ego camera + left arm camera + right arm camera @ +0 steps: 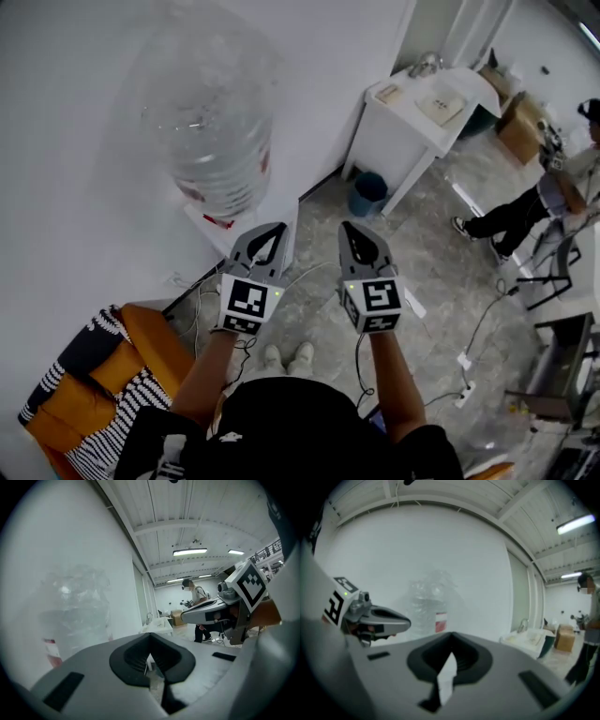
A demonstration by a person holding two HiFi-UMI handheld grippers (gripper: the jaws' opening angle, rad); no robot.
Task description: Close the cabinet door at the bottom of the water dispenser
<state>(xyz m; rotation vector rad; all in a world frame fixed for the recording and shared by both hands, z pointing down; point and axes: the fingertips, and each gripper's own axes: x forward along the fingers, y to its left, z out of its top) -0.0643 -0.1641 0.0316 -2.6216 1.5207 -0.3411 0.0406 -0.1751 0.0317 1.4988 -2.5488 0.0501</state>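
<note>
Left gripper (274,229): grey plastic wedge; ribbed black fingers (133,658) are pressed together, with nothing between them.
Right gripper (348,228): same shape; fingers also together and empty.
Water dispenser (217,242): white box at the white wall, just ahead of both grippers. A clear, crinkled bottle (211,122) stands on top. Its bottom cabinet door is hidden in every view.
Head view only: grey marbled floor (441,309), round blue bin (367,194).
Right gripper view only: red label (440,620) on the bottle.

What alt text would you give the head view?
Seen from above, a person holds the left gripper and right gripper side by side, both shut and empty, in front of a clear water bottle atop a white water dispenser. An orange striped chair sits lower left; a white table stands upper right.
</note>
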